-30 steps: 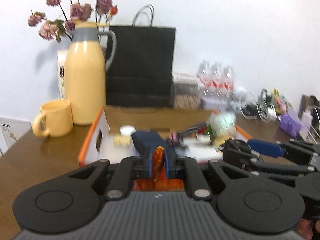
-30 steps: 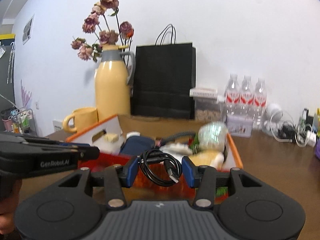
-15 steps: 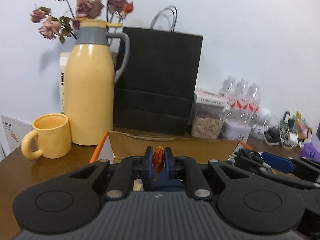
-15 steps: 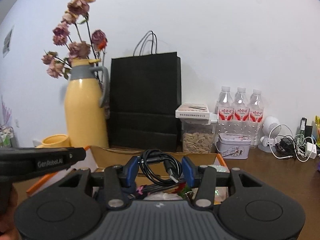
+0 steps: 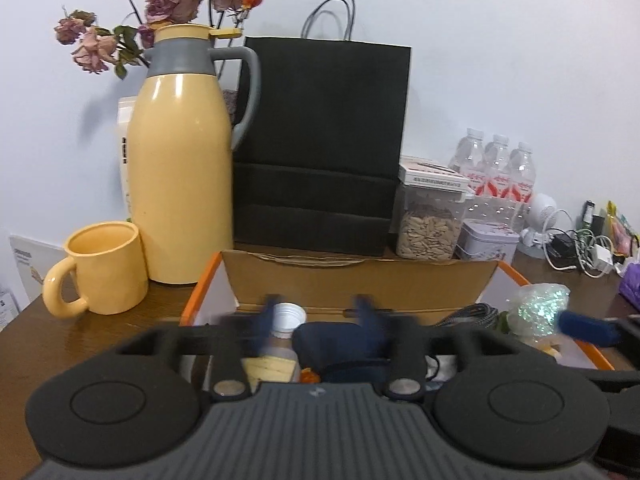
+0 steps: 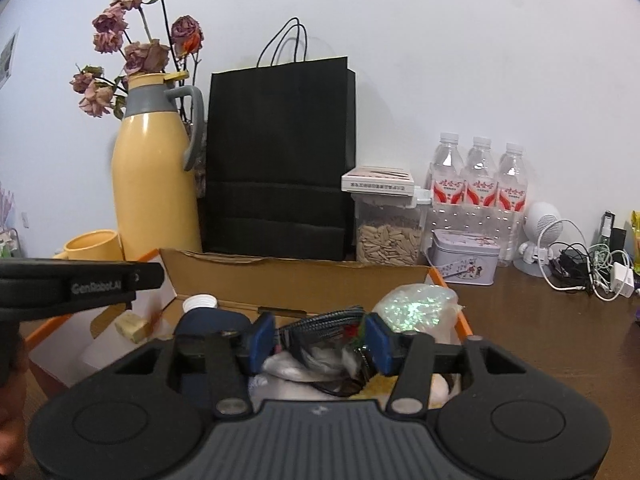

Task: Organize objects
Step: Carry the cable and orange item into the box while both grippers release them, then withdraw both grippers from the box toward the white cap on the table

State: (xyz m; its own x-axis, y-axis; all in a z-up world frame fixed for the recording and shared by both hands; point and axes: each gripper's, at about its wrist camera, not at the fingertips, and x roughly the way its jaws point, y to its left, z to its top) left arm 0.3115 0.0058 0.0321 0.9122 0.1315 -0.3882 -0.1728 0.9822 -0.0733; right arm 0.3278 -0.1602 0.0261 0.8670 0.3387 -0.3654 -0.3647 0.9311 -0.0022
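Left gripper (image 5: 316,316): jaws apart and blurred, having just been opening; nothing pinched between them. It hangs over the near left part of the box.
Right gripper (image 6: 320,340): jaws apart, having just been opening; the pads press on nothing. It hangs over the near right part of the box.
Box (image 5: 360,280): open cardboard box with orange edges, on the tabletop in front of the bag; its brown flap stands along the far edge.
Orange piece (image 5: 309,376): small, lying in the box below the left gripper, beside the pouch.
Cable (image 6: 328,326): black coil lying loose in the box under the right gripper, on white stuff.
Pouch (image 5: 340,344): dark blue, in the middle of the box.
Bottle (image 5: 286,316): white-capped, in the box just left of the pouch.
Glitter wrap (image 6: 416,308): shiny bundle at the box's right edge.
Flask (image 5: 180,168): yellow, upright near the table's far left, left of the bag.
Mug (image 5: 102,268): yellow, just beside the flask, near the table's left edge.
Bag (image 5: 324,144): black paper, upright behind the box.
Seed jar (image 6: 388,232): right of the bag, behind the box's far right corner.
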